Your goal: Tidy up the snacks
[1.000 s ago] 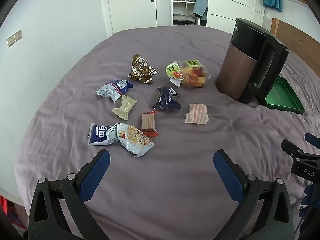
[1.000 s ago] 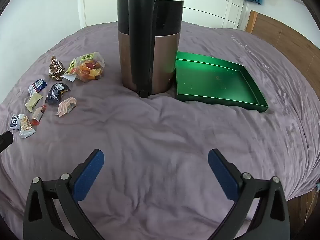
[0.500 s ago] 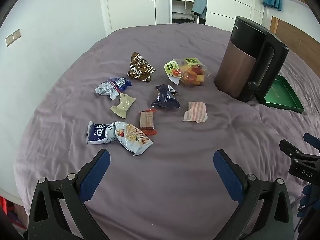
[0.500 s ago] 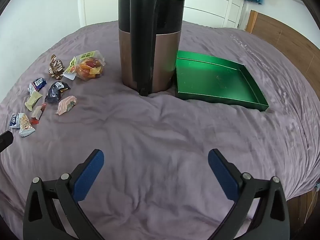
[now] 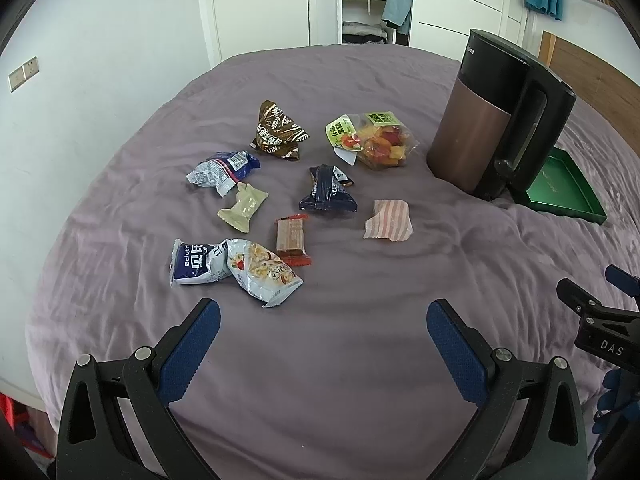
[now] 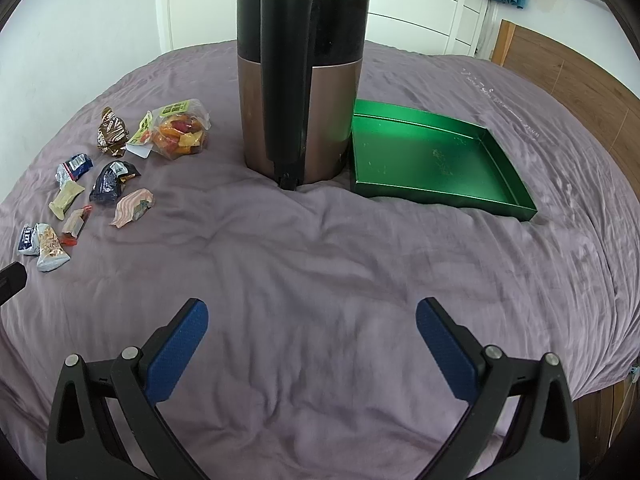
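We hold the left gripper [image 5: 323, 326] low in the frame over the purple bed [image 5: 360, 380], its blue-padded fingers [image 5: 188, 350] spread wide with nothing between them. The right gripper [image 6: 312, 326] hangs the same way in its own view, fingers released and empty; in the left view only its tip shows, cut off at the right edge. The snacks [image 5: 292, 196] lie scattered at centre left of the left view, all loose on the bed: a clear bag of fruit pieces [image 5: 376, 142], a brown packet [image 5: 278, 132], a dark blue one [image 5: 328, 196], a striped pink wrapper [image 5: 389, 220]. Most labels are too small to read. The kettle [image 6: 300, 96] stands upright at upper centre of the right view, hiding the near-left corner of the green tray [image 6: 436, 160], which holds no snacks.
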A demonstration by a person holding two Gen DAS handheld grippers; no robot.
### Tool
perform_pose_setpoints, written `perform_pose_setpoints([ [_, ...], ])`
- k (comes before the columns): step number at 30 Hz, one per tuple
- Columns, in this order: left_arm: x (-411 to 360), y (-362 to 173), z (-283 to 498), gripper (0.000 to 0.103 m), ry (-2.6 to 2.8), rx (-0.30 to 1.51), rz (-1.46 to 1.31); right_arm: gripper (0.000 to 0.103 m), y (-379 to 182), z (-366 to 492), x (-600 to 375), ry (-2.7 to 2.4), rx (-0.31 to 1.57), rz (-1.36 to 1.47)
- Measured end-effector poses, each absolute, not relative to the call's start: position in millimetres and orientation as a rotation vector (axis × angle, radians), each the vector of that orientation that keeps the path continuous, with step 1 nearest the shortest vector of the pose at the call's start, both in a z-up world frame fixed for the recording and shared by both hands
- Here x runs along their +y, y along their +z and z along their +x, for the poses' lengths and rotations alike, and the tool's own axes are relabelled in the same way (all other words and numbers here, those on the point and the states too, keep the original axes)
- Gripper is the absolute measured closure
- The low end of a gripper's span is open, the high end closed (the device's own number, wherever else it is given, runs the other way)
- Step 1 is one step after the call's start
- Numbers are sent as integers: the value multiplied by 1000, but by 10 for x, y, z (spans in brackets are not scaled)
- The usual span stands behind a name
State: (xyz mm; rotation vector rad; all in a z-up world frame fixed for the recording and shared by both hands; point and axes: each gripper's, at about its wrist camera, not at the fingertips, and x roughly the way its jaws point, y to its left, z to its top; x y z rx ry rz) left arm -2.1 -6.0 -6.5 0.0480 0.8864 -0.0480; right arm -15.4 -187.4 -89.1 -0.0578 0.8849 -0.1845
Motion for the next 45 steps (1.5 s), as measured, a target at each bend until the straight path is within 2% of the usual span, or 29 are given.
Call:
perform_pose_setpoints([
  [45, -20, -135, 27, 1, -51, 932, 61, 0, -874, -159, -1939, -224, 865, -46],
])
